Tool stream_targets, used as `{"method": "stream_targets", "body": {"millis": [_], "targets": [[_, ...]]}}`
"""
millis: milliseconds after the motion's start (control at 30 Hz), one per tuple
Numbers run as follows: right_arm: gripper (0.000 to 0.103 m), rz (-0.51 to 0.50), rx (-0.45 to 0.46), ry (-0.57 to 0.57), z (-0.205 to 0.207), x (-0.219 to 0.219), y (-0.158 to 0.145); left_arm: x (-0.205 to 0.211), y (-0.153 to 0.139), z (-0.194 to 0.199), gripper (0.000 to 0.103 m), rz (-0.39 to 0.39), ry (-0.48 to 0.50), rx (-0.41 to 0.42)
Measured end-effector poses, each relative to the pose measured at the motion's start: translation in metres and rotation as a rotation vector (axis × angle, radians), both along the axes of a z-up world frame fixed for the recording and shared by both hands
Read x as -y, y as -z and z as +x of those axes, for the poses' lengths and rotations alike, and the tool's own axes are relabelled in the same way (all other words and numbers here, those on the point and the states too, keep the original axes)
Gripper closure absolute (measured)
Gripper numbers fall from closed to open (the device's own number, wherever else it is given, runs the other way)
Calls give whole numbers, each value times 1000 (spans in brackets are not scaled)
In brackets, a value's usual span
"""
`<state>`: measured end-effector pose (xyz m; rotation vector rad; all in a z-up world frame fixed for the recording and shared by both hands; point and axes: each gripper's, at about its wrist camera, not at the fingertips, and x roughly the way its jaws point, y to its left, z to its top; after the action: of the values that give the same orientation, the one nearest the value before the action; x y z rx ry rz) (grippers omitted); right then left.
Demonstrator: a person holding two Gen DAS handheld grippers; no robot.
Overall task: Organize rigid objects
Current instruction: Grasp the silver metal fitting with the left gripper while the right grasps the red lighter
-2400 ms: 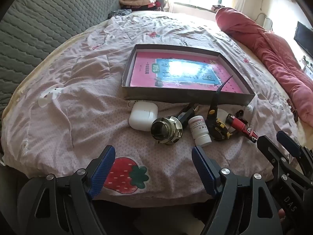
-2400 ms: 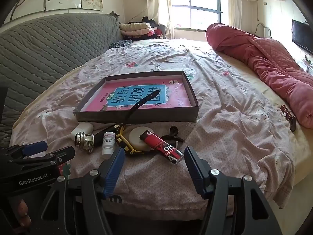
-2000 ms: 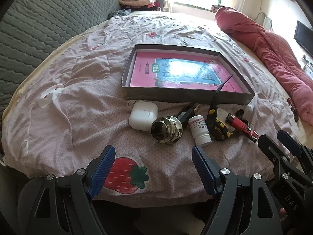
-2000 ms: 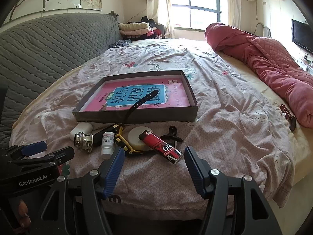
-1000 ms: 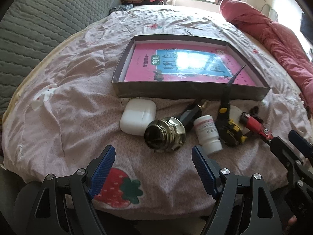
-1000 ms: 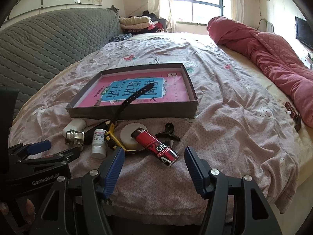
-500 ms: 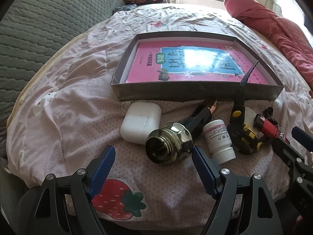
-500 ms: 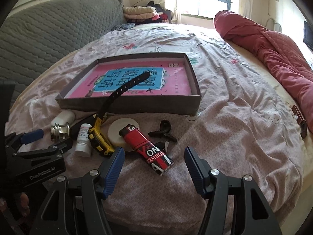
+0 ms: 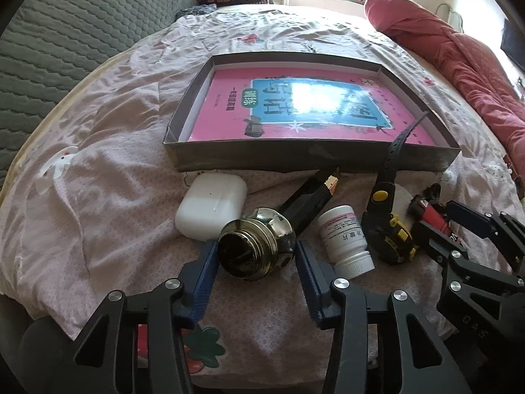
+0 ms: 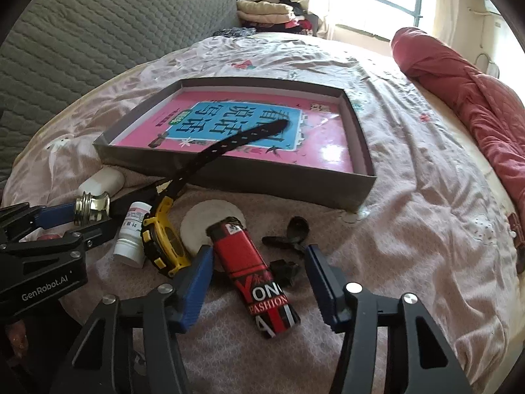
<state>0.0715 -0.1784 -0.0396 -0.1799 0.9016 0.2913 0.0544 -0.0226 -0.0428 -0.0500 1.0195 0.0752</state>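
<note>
A shiny metal knob [image 9: 256, 242] lies on the bedsheet between the fingers of my left gripper [image 9: 257, 264], which is open with its pads close to both sides. It also shows in the right wrist view [image 10: 92, 208]. A red lighter [image 10: 254, 279] lies between the fingers of my open right gripper [image 10: 259, 275]. Beside them lie a white earbud case [image 9: 211, 205], a white pill bottle [image 9: 344, 241], a yellow-black watch [image 9: 388, 229] and a black clip [image 10: 290, 234]. A grey shallow box [image 9: 311, 161] holding a pink book stands behind them.
A rolled red quilt [image 10: 466, 98] lies along the right of the bed. A grey quilted headboard [image 9: 65, 39] is at the left. Folded clothes [image 10: 265, 11] are stacked near the window. A round white disc [image 10: 213, 221] lies under the watch and lighter.
Both grippers have moved forward and down toward the objects. The left fingers have narrowed around the metal knob; the right fingers now straddle the red lighter.
</note>
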Motion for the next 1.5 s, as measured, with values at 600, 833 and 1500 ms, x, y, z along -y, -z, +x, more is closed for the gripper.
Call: {"method": "stream_targets", "body": {"millis": [600,833,1500], "targets": [[79,234,51,49,7,33,-16,-16,-16,-6,54,-109,-15,69],[79,279,92,57,4,36,-27,-20,-27,-8,54,-121,-10,106],[87,300,181,95,-4,39,-44,-23,-47,-10,54,-134,5,175]]}}
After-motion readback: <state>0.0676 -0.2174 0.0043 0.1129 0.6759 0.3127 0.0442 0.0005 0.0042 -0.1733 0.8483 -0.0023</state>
